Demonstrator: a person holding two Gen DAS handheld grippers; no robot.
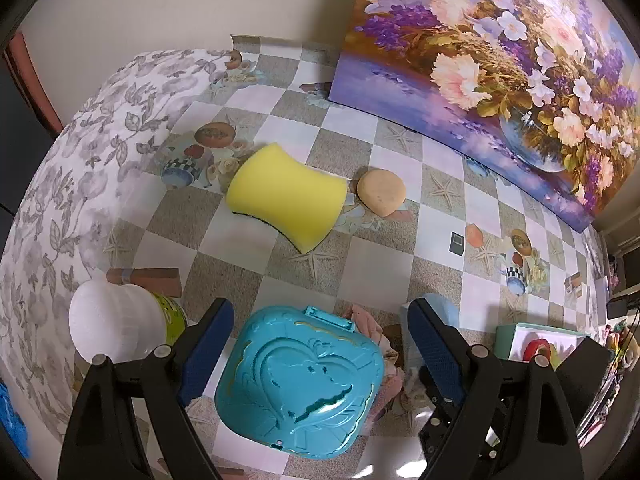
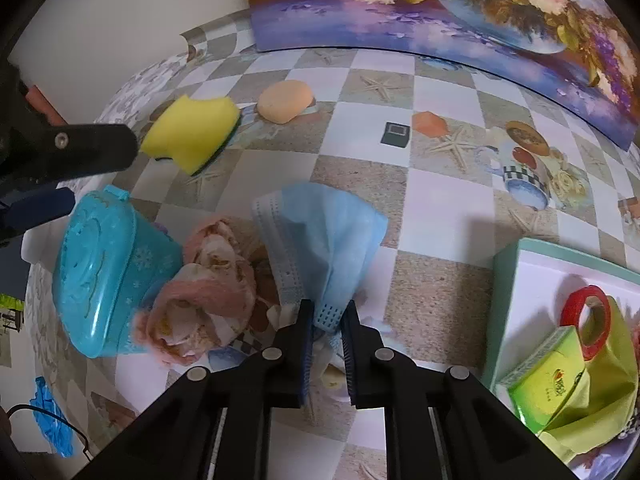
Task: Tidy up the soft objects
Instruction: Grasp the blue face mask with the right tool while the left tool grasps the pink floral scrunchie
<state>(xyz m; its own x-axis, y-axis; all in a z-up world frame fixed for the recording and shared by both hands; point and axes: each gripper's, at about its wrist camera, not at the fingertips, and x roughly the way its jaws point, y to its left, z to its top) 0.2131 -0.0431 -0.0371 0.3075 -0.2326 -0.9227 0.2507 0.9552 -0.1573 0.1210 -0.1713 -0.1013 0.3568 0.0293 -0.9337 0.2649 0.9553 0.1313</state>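
One blue face mask (image 2: 324, 236) sits lower centre in the right wrist view, bunched up on the checkered surface (image 2: 440, 208), its lower hem pinched between the right tongs (image 2: 326, 316), which are clenched on it w/ the dotted edge showing between the pads. Just left of the mask, touching it, is a pink and cream cloth (image 2: 204, 296), crumpled, and left of that a teal plastic case (image 2: 100, 276) tipped on its side against the cloth. In the left wrist view the same case (image 1: 300, 384) fills the bottom centre, lid w/ a heart relief facing the camera, betw. the left tongs (image 1: 316, 344), which are spread wide & released, pads not touching the case. Upper left of the right wrist view: yellow sponge (image 2: 192, 136), and beside it, apart, a round peach sponge (image 2: 284, 102). Lower right: a tray w/ teal rim (image 2: 504, 300) holding a green box (image 2: 544, 384), green bag and red tape roll (image 2: 586, 320). Flower painting (image 2: 440, 4) leans along the top. White bottle (image 1: 112, 328) at lower left of the left wrist view.
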